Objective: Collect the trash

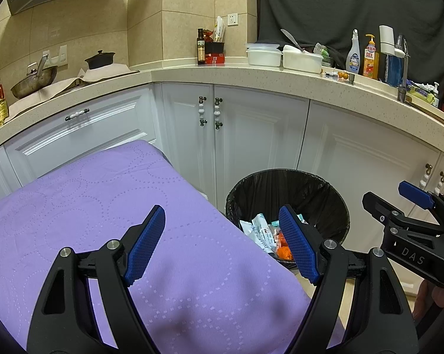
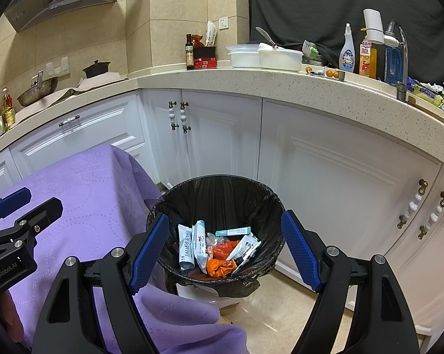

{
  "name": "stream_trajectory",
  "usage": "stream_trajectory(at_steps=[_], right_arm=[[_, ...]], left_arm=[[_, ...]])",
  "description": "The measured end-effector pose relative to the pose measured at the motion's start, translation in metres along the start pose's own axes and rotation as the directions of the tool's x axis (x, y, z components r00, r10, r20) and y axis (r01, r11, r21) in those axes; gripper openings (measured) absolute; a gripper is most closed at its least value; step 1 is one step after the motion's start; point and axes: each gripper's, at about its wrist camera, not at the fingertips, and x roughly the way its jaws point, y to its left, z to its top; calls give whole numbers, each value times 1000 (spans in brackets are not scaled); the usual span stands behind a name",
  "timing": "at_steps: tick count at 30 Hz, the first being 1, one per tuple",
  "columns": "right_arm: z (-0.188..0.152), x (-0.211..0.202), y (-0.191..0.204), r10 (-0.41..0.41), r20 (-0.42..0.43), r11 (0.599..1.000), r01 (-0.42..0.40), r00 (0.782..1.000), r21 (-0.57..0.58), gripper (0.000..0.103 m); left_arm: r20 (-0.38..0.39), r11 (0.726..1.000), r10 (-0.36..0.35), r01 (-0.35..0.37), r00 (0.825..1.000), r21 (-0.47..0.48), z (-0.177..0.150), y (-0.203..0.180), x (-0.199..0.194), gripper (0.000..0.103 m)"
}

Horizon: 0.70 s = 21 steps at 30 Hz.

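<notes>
At the far left a wok (image 1: 34, 81) sits on the counter (image 1: 251, 73), and below it a purple cloth (image 1: 104, 206) covers the table. The left gripper (image 1: 222, 242) hovers over the cloth's right edge, jaws spread wide and holding nothing. Just beside the table stands the black-lined trash bin (image 2: 219, 188), with the trash (image 2: 216, 247), tubes, wrappers and orange scraps, inside. The right gripper (image 2: 225, 250) hangs above it, also wide apart and bare.

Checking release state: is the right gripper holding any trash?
No, the right gripper is open and empty above the bin, with the trash lying inside it.
</notes>
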Motion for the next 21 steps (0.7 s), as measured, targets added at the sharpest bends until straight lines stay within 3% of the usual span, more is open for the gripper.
stream_trajectory(at_steps=[21], right_arm=[[0, -1, 0, 0, 0, 1000, 0, 1000, 0, 76]], left_arm=[[-1, 1000, 1, -1, 1000, 2, 1, -2, 2, 77]])
